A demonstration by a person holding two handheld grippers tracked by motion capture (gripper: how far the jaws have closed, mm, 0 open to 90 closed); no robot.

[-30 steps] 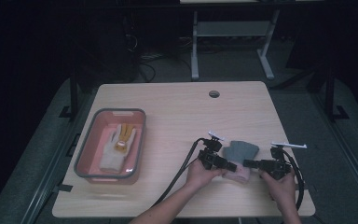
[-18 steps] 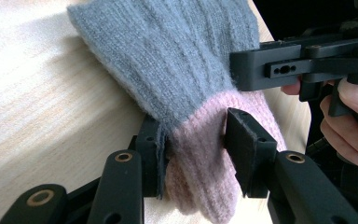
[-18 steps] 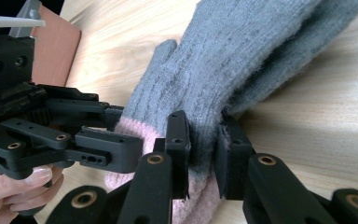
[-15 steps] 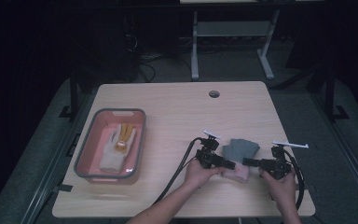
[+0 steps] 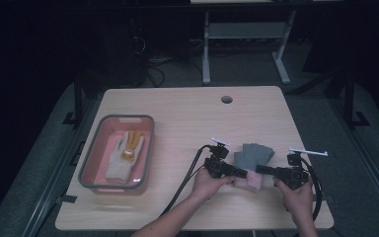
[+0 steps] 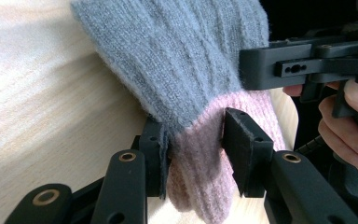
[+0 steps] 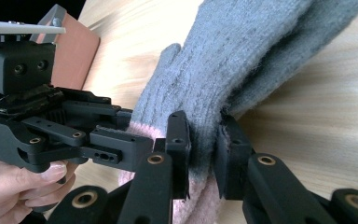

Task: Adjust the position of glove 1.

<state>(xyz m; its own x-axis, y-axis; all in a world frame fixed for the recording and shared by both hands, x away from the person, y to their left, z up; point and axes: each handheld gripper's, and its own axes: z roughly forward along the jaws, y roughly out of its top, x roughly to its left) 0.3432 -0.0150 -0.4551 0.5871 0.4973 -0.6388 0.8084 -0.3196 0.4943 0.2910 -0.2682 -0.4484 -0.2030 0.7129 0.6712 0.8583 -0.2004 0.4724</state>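
A knit glove (image 5: 253, 156) with a grey hand and a pink cuff (image 5: 249, 183) lies on the wooden table (image 5: 187, 118) at the front right. My left gripper (image 5: 242, 174) comes at the cuff from the left. In the left gripper view the left gripper (image 6: 198, 151) has its jaws pressed on the pink cuff of the glove (image 6: 182, 70). My right gripper (image 5: 259, 169) comes in from the right. The right gripper view shows this gripper (image 7: 205, 154) shut on the glove (image 7: 242, 56) where grey meets pink, with the left gripper (image 7: 116, 149) just beside it.
A pink bin with a grey rim (image 5: 86, 168) stands at the table's front left and holds a white and yellow glove (image 5: 123, 157). A round cable hole (image 5: 226, 99) sits near the far edge. Black cables trail from both grippers toward the front edge.
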